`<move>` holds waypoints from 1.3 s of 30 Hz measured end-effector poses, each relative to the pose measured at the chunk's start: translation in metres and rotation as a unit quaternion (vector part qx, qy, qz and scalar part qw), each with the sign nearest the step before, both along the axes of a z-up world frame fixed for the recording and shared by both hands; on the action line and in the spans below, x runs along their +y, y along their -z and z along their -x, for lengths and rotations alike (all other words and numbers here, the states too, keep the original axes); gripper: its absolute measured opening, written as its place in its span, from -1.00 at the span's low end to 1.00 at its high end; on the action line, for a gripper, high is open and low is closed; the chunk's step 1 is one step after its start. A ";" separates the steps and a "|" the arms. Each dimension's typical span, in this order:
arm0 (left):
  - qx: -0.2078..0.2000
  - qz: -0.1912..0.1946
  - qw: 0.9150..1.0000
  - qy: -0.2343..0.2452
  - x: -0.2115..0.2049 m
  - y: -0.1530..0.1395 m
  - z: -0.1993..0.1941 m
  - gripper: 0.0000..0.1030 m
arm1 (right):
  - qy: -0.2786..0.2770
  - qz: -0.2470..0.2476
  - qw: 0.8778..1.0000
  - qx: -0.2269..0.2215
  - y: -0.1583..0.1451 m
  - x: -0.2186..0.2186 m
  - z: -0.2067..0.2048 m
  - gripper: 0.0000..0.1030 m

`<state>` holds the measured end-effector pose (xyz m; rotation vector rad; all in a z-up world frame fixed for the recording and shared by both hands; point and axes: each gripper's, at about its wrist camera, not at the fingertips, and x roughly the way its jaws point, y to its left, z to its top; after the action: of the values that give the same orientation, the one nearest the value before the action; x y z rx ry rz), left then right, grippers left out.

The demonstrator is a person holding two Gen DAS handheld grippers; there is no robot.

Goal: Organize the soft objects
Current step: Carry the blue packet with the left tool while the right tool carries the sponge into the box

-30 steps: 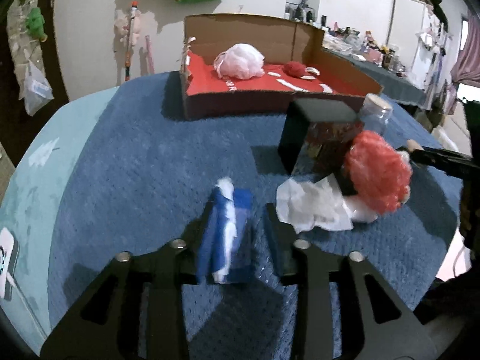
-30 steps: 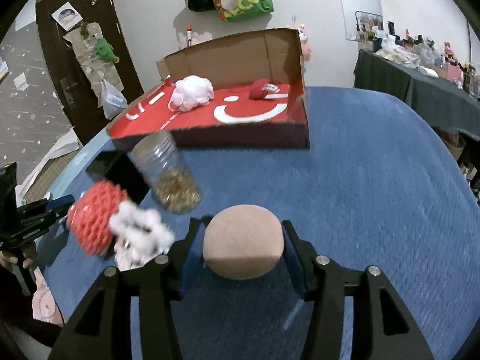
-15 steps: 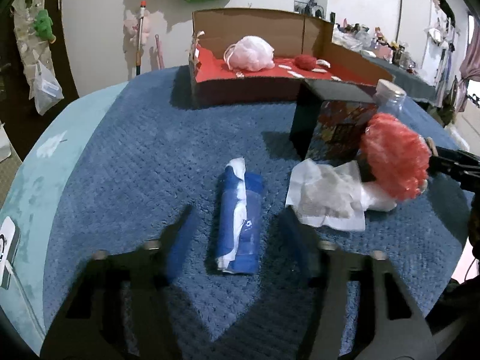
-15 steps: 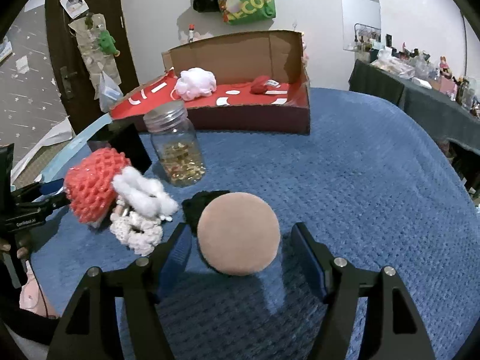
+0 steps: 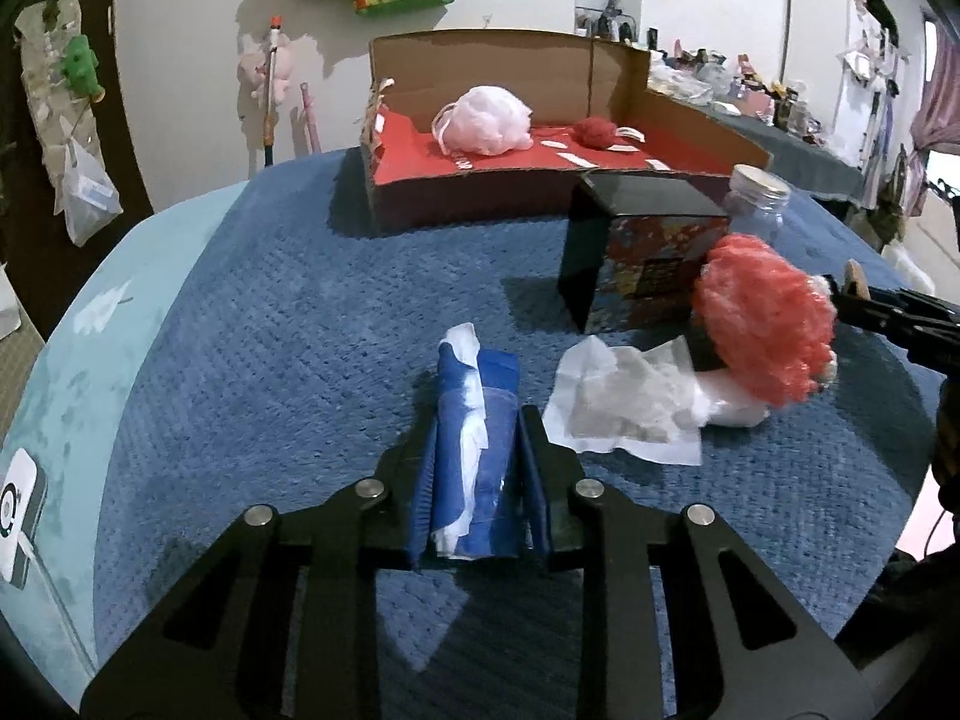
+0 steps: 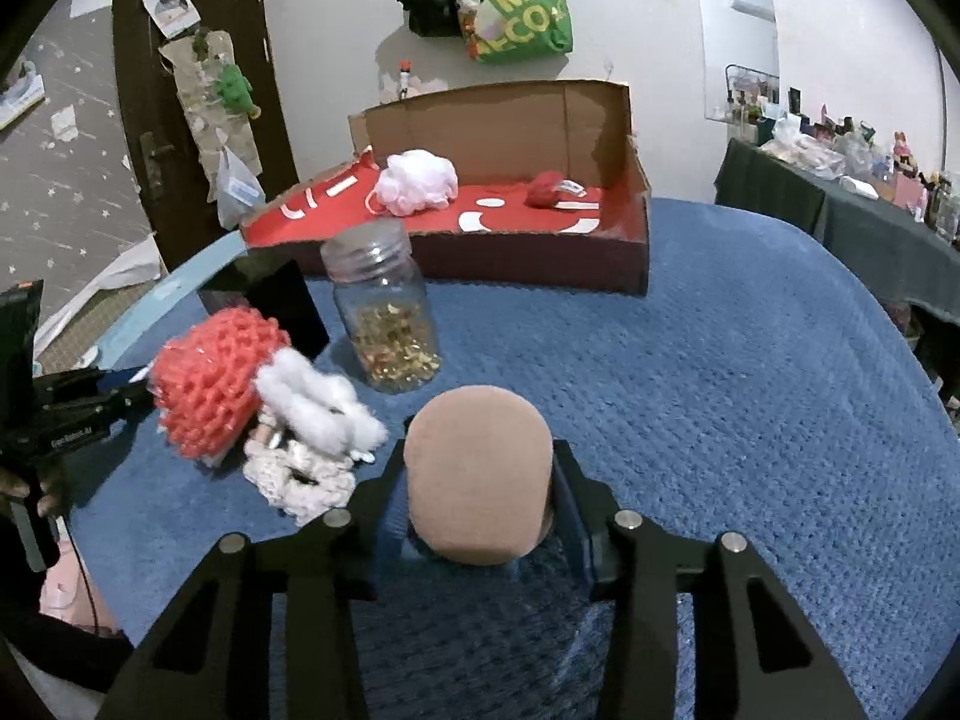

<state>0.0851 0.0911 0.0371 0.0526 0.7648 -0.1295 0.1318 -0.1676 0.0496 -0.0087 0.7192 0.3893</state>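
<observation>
Ahead of me stands a white wall (image 6: 636, 12) with a green tote bag (image 6: 519, 12) and a black bag (image 6: 429, 0) hung on it. To my left is a dark brown door (image 6: 198, 120) beside star-patterned wallpaper (image 6: 54, 192). On my right, a table draped in dark cloth (image 6: 780, 198) holds clutter. A pink curtain (image 5: 933, 114) hangs by a bright window.

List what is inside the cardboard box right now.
Inside the cardboard box, on its red floor: a pale pink mesh pouf and a small red ball, apart from each other, plus white printed shapes. The floor just behind the near wall is hidden.
</observation>
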 end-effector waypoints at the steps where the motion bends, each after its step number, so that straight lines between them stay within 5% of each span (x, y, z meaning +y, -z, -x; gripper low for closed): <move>1: -0.001 0.000 1.000 0.003 -0.001 -0.001 0.001 -0.54 | 0.001 -0.001 1.000 0.000 -0.001 0.000 0.000 -0.11; 10: 0.012 -0.007 1.000 0.003 0.005 -0.006 -0.008 -0.54 | 0.023 0.000 1.000 0.014 -0.005 -0.020 -0.009 -0.11; 18: 0.033 -0.004 0.998 0.049 0.013 -0.027 -0.056 -0.54 | -0.004 0.026 0.999 0.031 -0.027 -0.027 -0.059 -0.11; 28: 0.029 -0.031 0.993 0.109 -0.009 -0.056 -0.111 -0.54 | -0.068 0.074 0.995 0.030 -0.051 0.011 -0.118 -0.11; 39: 0.037 -0.009 0.983 0.181 -0.056 -0.074 -0.183 -0.54 | -0.117 0.049 0.989 0.074 -0.054 0.056 -0.196 -0.11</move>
<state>0.2680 0.0349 0.1111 0.2045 0.8255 -0.4731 0.3279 -0.1115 0.1041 -0.1601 0.8876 0.5829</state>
